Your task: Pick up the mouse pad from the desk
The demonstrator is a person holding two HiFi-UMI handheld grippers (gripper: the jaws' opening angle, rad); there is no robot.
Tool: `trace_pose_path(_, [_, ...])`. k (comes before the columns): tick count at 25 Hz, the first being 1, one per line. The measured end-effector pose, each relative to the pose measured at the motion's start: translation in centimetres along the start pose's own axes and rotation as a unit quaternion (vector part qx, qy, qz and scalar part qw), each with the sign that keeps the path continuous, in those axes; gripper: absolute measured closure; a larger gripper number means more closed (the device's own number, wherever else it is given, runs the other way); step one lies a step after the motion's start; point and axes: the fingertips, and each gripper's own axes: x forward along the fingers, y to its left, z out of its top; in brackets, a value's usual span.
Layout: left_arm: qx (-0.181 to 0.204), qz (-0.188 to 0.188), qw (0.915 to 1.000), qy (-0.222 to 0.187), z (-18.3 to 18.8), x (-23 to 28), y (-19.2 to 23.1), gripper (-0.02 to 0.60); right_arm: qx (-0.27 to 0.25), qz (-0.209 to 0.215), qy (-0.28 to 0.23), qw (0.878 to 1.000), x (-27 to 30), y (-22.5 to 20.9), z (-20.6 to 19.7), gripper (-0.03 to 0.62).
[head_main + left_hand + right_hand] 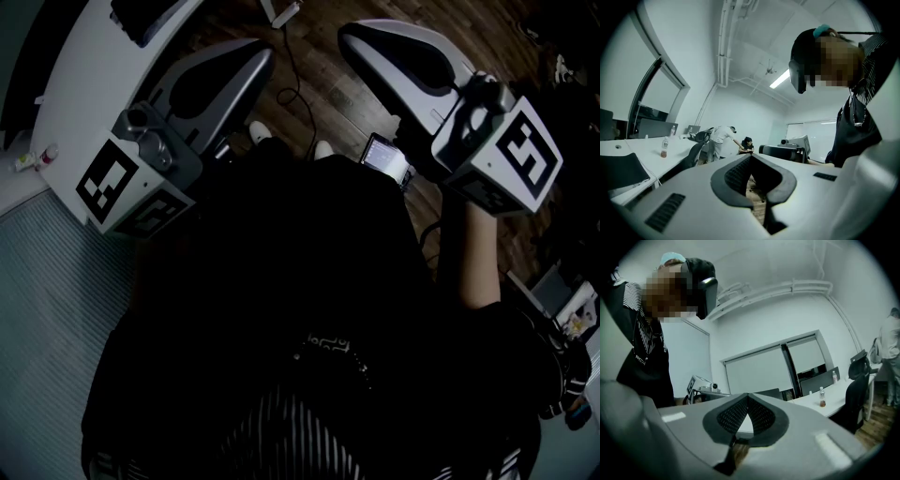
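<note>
I see no mouse pad that I can name with certainty. A dark flat thing lies on the white desk at the upper left, also seen as the dark flat thing in the left gripper view. My left gripper is held level in front of the person's dark clothes beside the desk, its pads together with nothing between them. My right gripper hovers over the wooden floor, shut and empty. The left gripper and the right gripper each look across the room, facing one another.
A small bottle stands on the desk, and a bottle stands on the long desk in the right gripper view. Two people are at the far end of the room. A cable and a small device lie on the floor. An office chair is at the right.
</note>
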Motion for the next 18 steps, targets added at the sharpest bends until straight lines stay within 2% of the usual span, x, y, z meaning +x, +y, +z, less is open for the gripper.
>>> trace_pose_path(3, [-0.001, -0.022, 0.9997, -0.011, 0.8, -0.1, 1.9, 0.574, -0.007, -0.024, 0.000, 1.000, 1.1, -0.7, 0.6, 0.589])
trace_pose_path(6, [-0.008, -0.041, 0.9989, -0.019, 2.7, -0.9, 7.3, 0.574, -0.015, -0.042, 0.011, 0.999, 6.0, -2.8, 1.4, 0.589])
trace_pose_path(8, [-0.004, -0.042, 0.9989, -0.021, 3.9, -1.5, 9.4, 0.574, -0.018, -0.047, 0.015, 0.999, 8.3, -3.3, 2.2, 0.589])
trace_pose_path(14, [0.005, -0.045, 0.9986, -0.026, 5.8, -1.9, 9.7, 0.574, -0.029, -0.051, 0.021, 0.998, 9.6, -2.6, 3.9, 0.589])
trace_pose_path(18, [0.007, -0.038, 0.9989, -0.027, 5.2, -4.4, 14.3, 0.574, -0.022, -0.045, 0.037, 0.998, 14.7, -3.4, 2.6, 0.589])
